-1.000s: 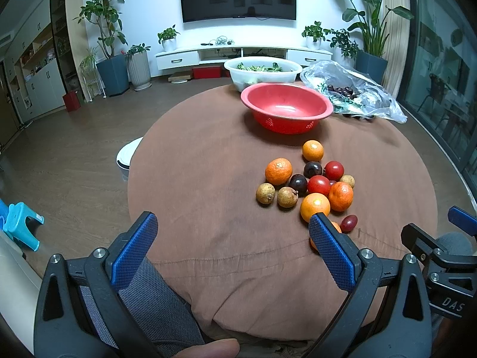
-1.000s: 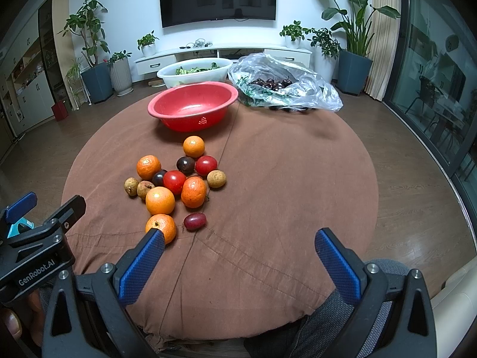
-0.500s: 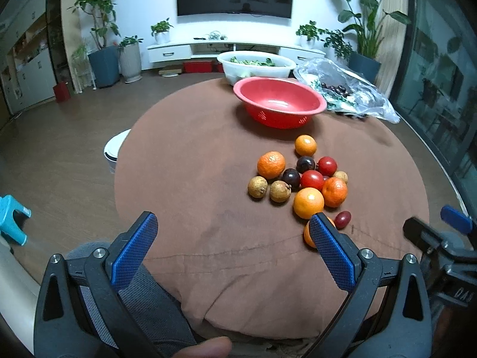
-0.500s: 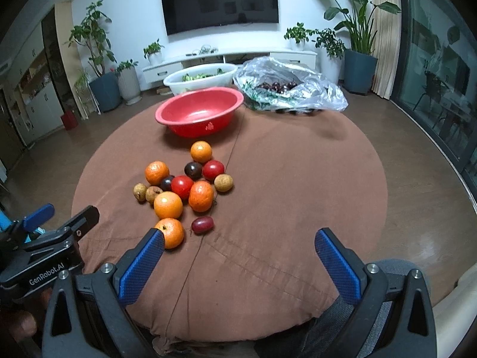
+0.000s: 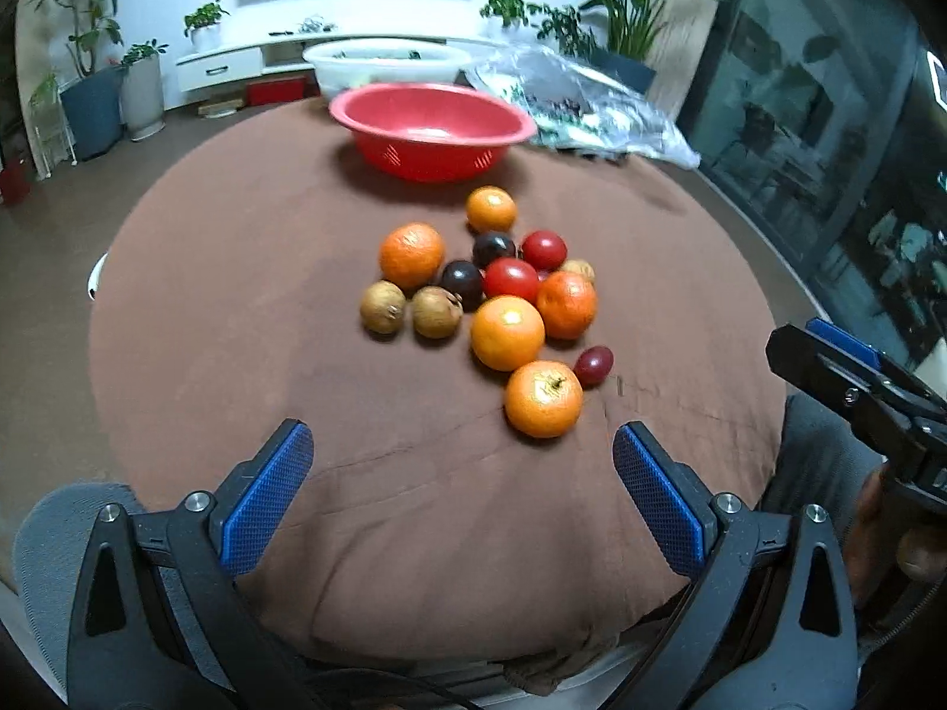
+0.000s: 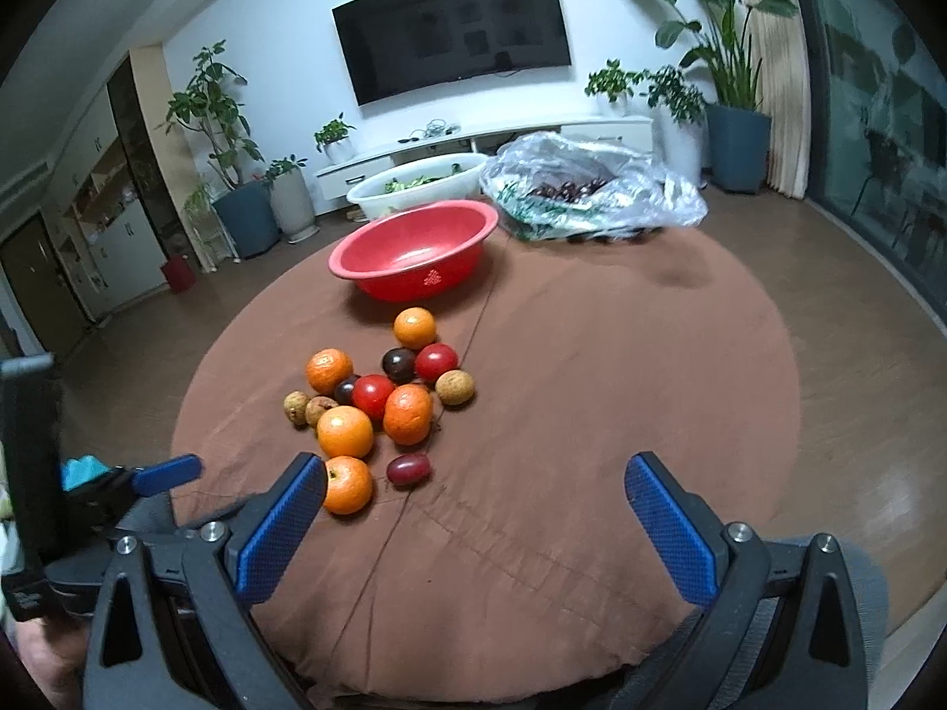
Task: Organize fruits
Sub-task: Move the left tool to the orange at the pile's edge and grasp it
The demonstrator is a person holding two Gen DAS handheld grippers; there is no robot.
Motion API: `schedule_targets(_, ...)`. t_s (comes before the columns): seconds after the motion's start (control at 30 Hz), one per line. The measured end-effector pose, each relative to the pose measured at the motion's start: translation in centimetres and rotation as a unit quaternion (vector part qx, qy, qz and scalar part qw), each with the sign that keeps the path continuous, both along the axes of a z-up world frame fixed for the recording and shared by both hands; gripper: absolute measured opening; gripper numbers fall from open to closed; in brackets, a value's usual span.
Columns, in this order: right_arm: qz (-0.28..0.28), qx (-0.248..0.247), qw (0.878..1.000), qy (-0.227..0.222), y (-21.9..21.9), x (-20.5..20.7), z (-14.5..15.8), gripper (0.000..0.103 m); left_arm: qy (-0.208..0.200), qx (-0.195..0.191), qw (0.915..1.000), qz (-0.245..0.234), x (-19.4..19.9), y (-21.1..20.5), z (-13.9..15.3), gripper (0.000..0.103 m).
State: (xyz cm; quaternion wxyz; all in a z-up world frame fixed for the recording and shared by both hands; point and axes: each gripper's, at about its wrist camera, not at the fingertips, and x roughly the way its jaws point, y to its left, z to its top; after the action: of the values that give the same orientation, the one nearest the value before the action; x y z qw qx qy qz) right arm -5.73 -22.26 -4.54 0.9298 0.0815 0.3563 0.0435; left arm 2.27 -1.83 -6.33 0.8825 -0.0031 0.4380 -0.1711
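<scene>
Nothing looks sorted yet: the red bowl (image 5: 432,129) shows no fruit inside, and every loose piece sits in one cluster on the brown cloth (image 5: 237,296), so by my reading the whole job remains.

The left gripper (image 5: 461,473) has its jaws spread wide and holds nothing. The fruit lies ahead of them. The nearest orange (image 5: 543,397) is just beyond the tips, closer to the right jaw than the left, with a small dark red fruit (image 5: 593,365) beside it. Farther out sit three more oranges (image 5: 507,332), two red tomatoes (image 5: 511,279), two dark plums (image 5: 463,282) and brown longan-like fruits (image 5: 436,312), most of them touching or nearly touching. One orange (image 5: 490,209) sits apart at the far end, closest to the bowl, which is straight ahead beyond the pile.

The right gripper (image 6: 476,509) is also wide open and empty. In its view the pile lies ahead and off to the left; the nearest orange (image 6: 348,484) is just beside its left jaw tip. The bowl (image 6: 414,248) stands far ahead, left of centre.

The fruit is round, smooth and mixed in size, so it probably rolls easily once nudged. A white basin (image 6: 414,180) and a plastic bag (image 6: 592,189) lie beyond the bowl.
</scene>
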Motion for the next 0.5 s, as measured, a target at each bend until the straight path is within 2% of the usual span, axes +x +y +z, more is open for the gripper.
schedule_targets(0.17,0.005,-0.004,1.0,0.028,0.0,1.0,-1.2,0.103,0.021,0.019,0.9995,-0.014,1.0,-1.9,-1.6,0.103)
schedule_targets(0.5,0.016,0.032,0.999,0.034,-1.3,2.1,-2.5,0.103,0.008,0.034,0.9992,-0.021,2.6,-3.1,-1.9,0.103)
